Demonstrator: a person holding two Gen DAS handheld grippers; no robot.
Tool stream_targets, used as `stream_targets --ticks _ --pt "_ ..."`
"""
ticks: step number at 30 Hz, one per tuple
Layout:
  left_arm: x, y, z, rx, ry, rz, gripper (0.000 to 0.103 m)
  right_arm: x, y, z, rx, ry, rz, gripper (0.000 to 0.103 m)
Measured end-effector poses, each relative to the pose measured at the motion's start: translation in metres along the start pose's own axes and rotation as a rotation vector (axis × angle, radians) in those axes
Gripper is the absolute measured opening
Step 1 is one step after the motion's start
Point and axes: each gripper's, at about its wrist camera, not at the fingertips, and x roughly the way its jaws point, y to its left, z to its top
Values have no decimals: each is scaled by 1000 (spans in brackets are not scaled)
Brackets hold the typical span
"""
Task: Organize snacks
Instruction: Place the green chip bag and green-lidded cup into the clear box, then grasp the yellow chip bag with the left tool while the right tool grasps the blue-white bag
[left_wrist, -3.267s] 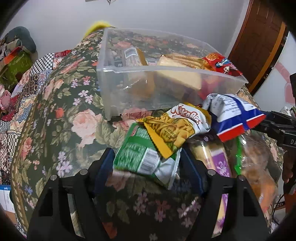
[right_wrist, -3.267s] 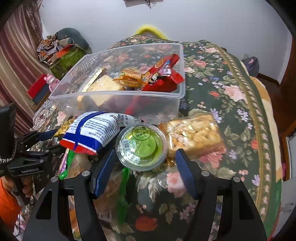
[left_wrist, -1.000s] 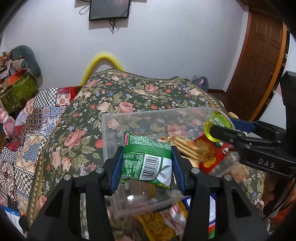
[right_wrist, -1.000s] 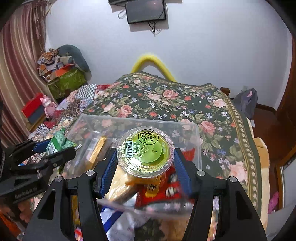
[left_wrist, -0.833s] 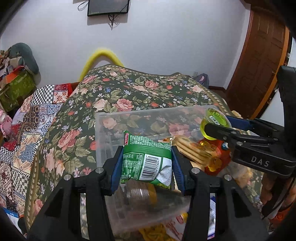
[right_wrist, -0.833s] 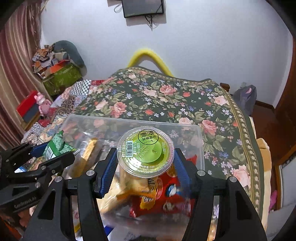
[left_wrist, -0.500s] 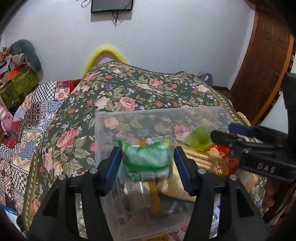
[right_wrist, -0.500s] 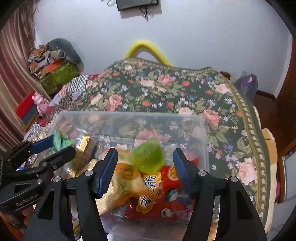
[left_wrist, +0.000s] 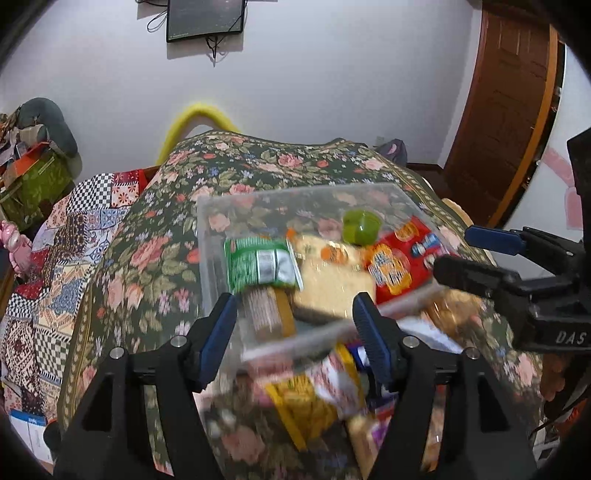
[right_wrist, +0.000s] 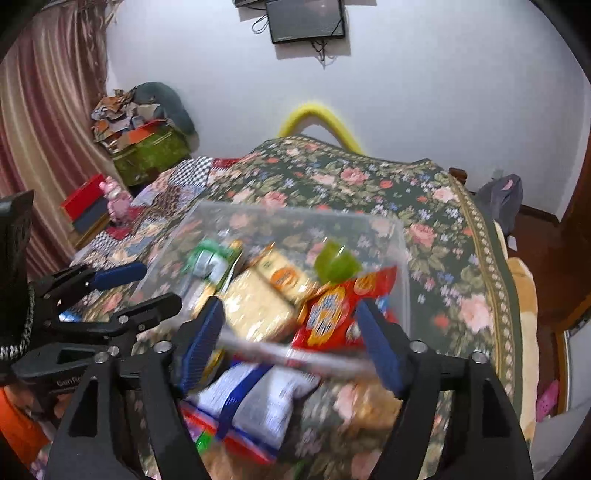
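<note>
While the left gripper (left_wrist: 295, 332) hangs with jaws wide and nothing between them, its camera shows the clear bin (left_wrist: 229, 201) on the floral cloth (left_wrist: 155, 258), the green packet (left_wrist: 260, 266) and green jelly cup (left_wrist: 361, 227) lying inside. From the right wrist, the right gripper (right_wrist: 291, 339) also stands wide and bare above the bin's near wall; a blue-and-white packet (right_wrist: 255, 402) lies outside, just before it.

This is a bedroom in a home. There is a bed (left_wrist: 280, 173) with a flower blanket, a TV (right_wrist: 306, 20) on the wall, curtains (right_wrist: 44, 122) and a wooden door (left_wrist: 502, 110).
</note>
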Motion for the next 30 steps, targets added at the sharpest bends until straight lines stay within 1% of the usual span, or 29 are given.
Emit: stream_targets --ticks 3,7,10,13,17,21,25,28,30 --pt "-8 2 -15 -7 14 -1 68 -1 4 -16 19 7 16 85" --pt "-12 10 -36 -21 46 10 68 18 12 -34 25 70 33 85" --pt "-11 16 -49 -39 69 26 70 33 18 -41 28 118 28 85" --pt "-7 19 -57 -47 90 32 71 44 20 -46 26 145 7 85" --pt "-3 16 -59 -50 103 19 73 46 19 -53 19 153 5 85" --pt "2 6 -57 -52 96 1 83 35 9 -57 26 153 0 85" --pt "10 -4 -54 -54 98 -16 88 25 -2 -63 29 158 -7 85" --pt "19 -8 -52 -61 110 -21 89 22 -10 -68 38 169 -12 85" --pt "28 -10 -52 -63 124 -18 89 23 -14 -70 51 177 0 85"
